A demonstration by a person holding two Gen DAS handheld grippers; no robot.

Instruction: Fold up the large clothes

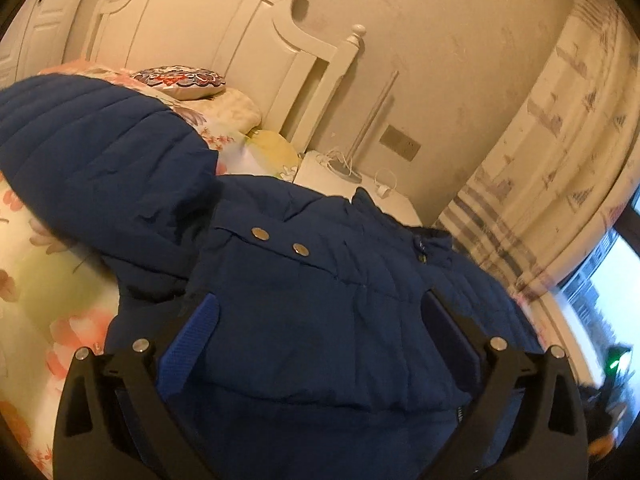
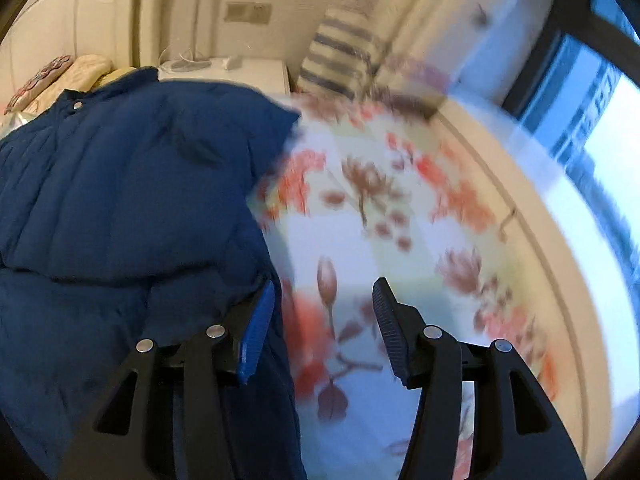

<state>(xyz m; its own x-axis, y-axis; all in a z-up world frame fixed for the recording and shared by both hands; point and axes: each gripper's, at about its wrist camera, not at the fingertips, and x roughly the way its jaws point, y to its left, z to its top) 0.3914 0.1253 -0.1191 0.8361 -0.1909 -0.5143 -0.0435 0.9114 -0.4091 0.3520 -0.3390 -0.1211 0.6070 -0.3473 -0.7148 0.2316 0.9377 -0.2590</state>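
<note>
Left claw hangs released, jaws spread wide over the jacket heaped on the bed, while the right claw, half open and empty, sits off the jacket's right edge over bare sheet, so the left is nearer.

The jacket is matt navy quilted cloth, puffy and creased, with two shiny metal snaps at about 11 o'clock of its middle. The bed wears smooth floral cloth. The headboard looks like painted wood, satin white. The left hand-held gripper has matt black plastic arms, ribbed blue pads and bright metal pins. The curtain is soft printed cloth.
</note>
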